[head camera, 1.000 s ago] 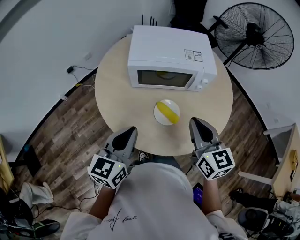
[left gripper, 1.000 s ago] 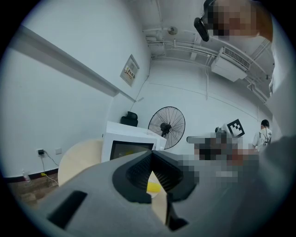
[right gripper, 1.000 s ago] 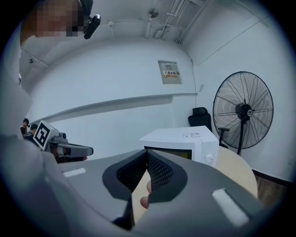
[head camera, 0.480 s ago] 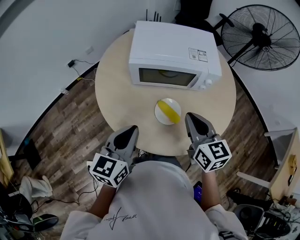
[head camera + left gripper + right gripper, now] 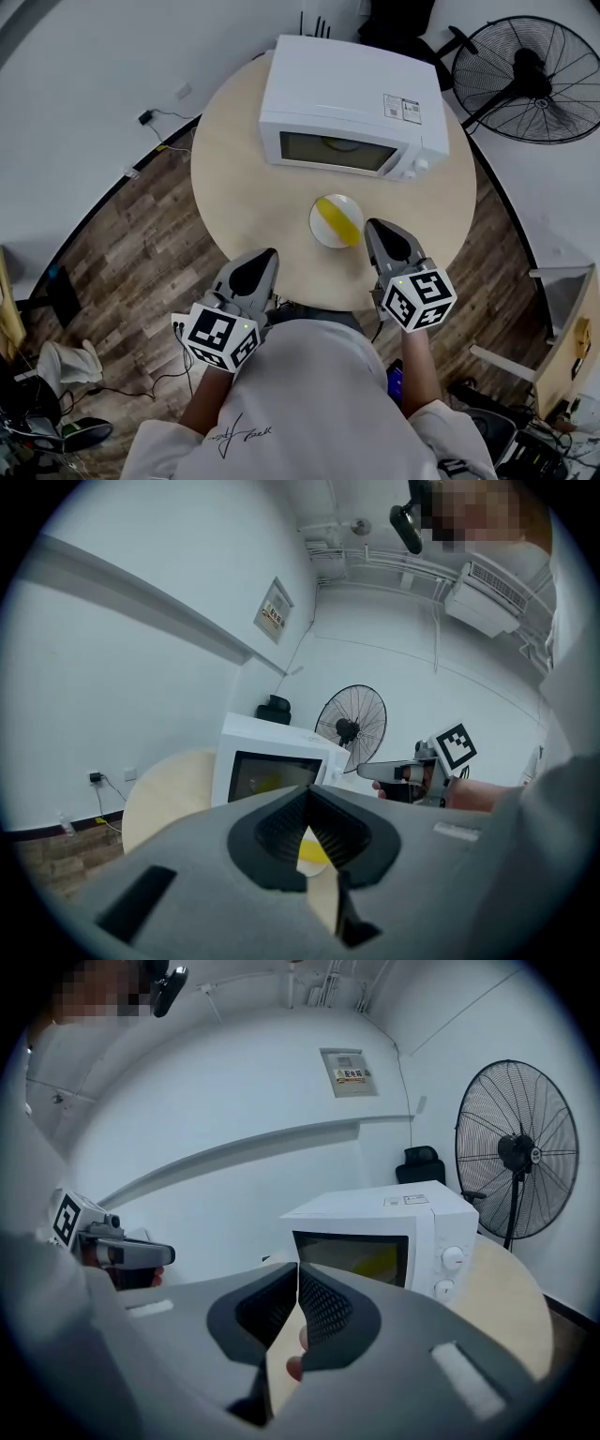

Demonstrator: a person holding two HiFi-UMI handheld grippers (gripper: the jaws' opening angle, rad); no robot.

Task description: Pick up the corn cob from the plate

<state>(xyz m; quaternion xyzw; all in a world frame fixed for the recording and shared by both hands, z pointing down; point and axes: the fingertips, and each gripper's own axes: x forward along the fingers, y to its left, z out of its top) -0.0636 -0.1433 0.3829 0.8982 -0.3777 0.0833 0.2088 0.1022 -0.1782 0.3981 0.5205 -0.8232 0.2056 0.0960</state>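
Note:
A yellow corn cob (image 5: 336,220) lies on a small white plate (image 5: 317,228) in the middle of the round beige table (image 5: 234,187), in front of the microwave. My right gripper (image 5: 373,228) is shut and empty, its tip just right of the plate. My left gripper (image 5: 265,255) hangs at the table's near edge, left of the plate, jaws together with nothing held. In the left gripper view the corn cob (image 5: 309,853) shows under the closed tips (image 5: 307,791). The right gripper view shows the closed jaws (image 5: 298,1267) pointing at the microwave.
A white microwave (image 5: 352,103) with its door shut stands at the back of the table. A black floor fan (image 5: 534,80) stands behind it at the right. Wooden floor, cables and bags surround the table, and a white wall runs at the left.
My right gripper has moved down and in toward the plate, its tip now beside the plate's right rim. The left gripper has stayed in place.

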